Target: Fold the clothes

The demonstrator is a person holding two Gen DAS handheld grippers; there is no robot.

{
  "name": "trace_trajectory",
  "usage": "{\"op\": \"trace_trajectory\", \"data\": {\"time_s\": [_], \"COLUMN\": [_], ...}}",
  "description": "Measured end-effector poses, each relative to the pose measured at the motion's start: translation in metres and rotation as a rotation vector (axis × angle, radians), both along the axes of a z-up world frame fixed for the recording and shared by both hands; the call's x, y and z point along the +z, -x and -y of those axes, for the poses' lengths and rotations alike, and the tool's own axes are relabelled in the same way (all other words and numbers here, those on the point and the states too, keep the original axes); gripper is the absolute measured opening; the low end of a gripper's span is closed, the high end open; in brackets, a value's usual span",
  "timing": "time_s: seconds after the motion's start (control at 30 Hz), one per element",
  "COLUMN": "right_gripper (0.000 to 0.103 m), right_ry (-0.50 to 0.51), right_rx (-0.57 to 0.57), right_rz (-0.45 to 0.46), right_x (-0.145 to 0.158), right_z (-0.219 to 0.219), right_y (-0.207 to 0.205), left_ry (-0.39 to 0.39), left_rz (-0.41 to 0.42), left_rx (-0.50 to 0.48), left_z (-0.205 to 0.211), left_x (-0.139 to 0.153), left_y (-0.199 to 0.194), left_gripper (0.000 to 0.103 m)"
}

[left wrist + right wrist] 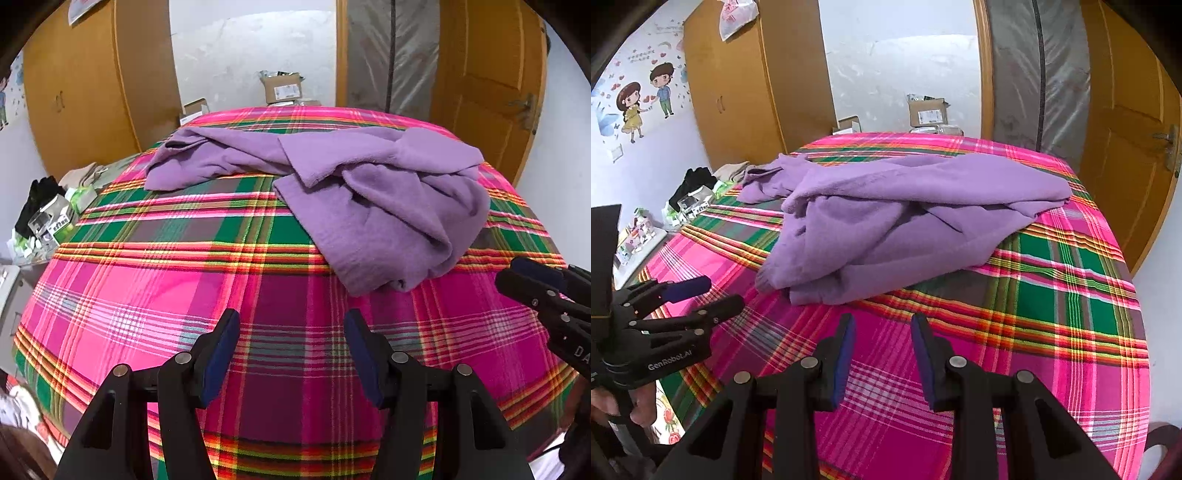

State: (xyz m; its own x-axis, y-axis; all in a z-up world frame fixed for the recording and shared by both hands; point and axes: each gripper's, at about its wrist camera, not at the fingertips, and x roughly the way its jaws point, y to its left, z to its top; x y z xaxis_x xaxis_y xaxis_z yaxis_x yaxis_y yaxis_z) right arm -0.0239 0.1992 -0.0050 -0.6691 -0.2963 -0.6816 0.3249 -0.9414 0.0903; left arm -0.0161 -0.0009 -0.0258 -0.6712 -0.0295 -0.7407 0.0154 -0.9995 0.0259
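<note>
Purple fabric, one crumpled garment [369,206], lies on the far half of the plaid bed cover [184,266], ahead of both pairs of fingers and touching neither. We see our left gripper [291,350] gaping empty and our right gripper [882,354] partly open, empty too. Only the right view shows cartoon wall stickers [642,103] and a hand [613,406].

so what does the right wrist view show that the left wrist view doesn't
Only the right wrist view shows the full cartoon couple wall sticker and the hand holding the left gripper. Only the left wrist view shows the right gripper from the side. Both share the crumpled purple garment on the plaid bed cover, wardrobe and cardboard box.
</note>
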Motion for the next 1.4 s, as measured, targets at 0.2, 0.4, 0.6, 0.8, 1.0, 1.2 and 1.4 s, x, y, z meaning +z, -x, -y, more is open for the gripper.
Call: {"op": "trace_trajectory", "data": {"time_s": [0.2, 0.4, 0.6, 0.8, 1.0, 1.2, 1.4], "right_gripper": [0.032, 0.032, 0.032, 0.032, 0.032, 0.032, 0.032], "right_ry": [0.000, 0.003, 0.010, 0.025, 0.035, 0.003, -0.023], "right_rx": [0.000, 0.003, 0.009, 0.028, 0.022, 0.047, 0.100], "right_rz": [-0.015, -0.016, -0.006, 0.018, 0.035, 0.009, 0.009], "right_x": [0.001, 0.000, -0.002, -0.003, 0.002, 0.015, 0.018], "right_z": [0.001, 0.001, 0.002, 0.002, -0.003, 0.001, 0.015], "right_y": [0.001, 0.002, 0.004, 0.004, 0.011, 0.022, 0.040], "left_ry": [-0.002, -0.004, -0.003, -0.006, -0.020, -0.036, -0.030], "left_rz": [0.023, 0.027, 0.028, 0.017, 0.015, 0.037, 0.054], "left_rx": [0.001, -0.008, -0.010, -0.018, -0.015, -0.003, -0.017], "left_z": [0.000, 0.000, 0.001, 0.002, 0.006, 0.014, 0.016], "left_x": [-0.004, -0.006, -0.007, -0.008, -0.010, -0.011, -0.011], "left_y": [0.001, 0.002, 0.003, 0.002, 0.003, 0.010, 0.017], "left_gripper": [0.061, 0.061, 0.061, 0.061, 0.068, 0.079, 0.085]}}
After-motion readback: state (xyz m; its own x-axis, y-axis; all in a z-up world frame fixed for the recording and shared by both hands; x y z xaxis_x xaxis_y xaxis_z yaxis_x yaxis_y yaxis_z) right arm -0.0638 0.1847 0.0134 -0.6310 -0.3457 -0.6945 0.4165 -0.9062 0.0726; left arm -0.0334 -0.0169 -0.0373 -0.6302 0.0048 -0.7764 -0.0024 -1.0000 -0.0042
